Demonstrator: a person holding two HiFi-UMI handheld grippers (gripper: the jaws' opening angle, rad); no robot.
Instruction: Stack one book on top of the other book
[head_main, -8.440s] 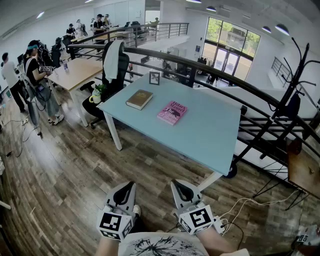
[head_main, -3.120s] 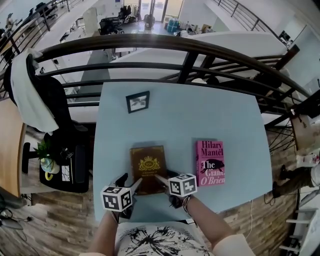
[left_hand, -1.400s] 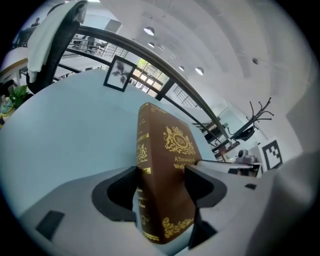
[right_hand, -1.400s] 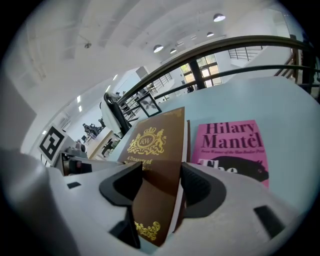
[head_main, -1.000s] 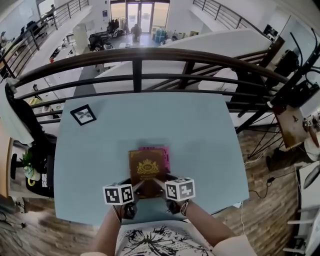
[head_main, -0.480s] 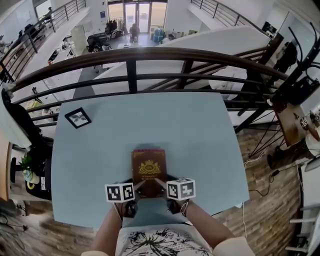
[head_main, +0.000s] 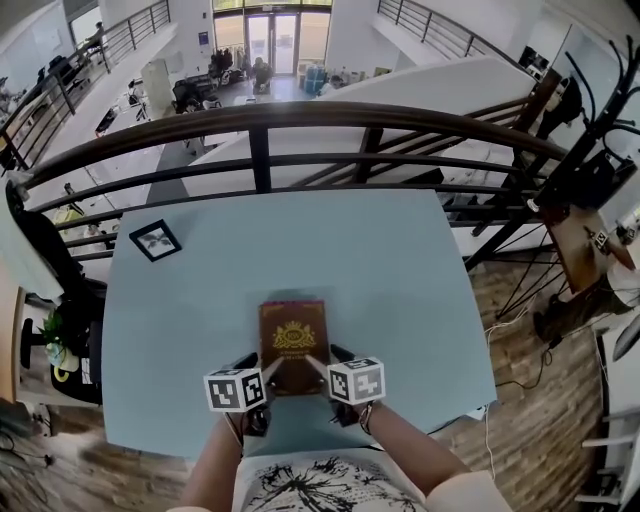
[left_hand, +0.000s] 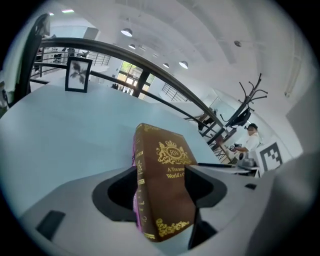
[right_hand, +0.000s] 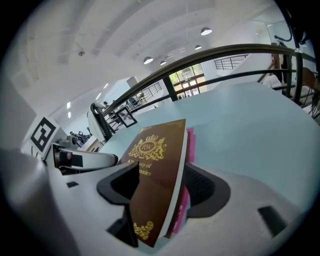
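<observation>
A brown book with a gold crest lies flat on a pink book on the light blue table, near its front edge. Only a pink sliver shows past the brown cover; the pink book also peeks out under the spine. My left gripper grips the brown book's near left corner, one jaw on the cover. My right gripper is at the near right corner, its jaws opening with both books between them. In the gripper views the book fills the gap between the jaws.
A small black picture frame stands at the table's far left. A dark metal railing runs just behind the table. A chair with white cloth is off the left side. A coat stand rises at the right.
One second ago the pink book showed past the brown book's far right edge; now the brown book covers it squarely. Both grippers stay at its near corners.
</observation>
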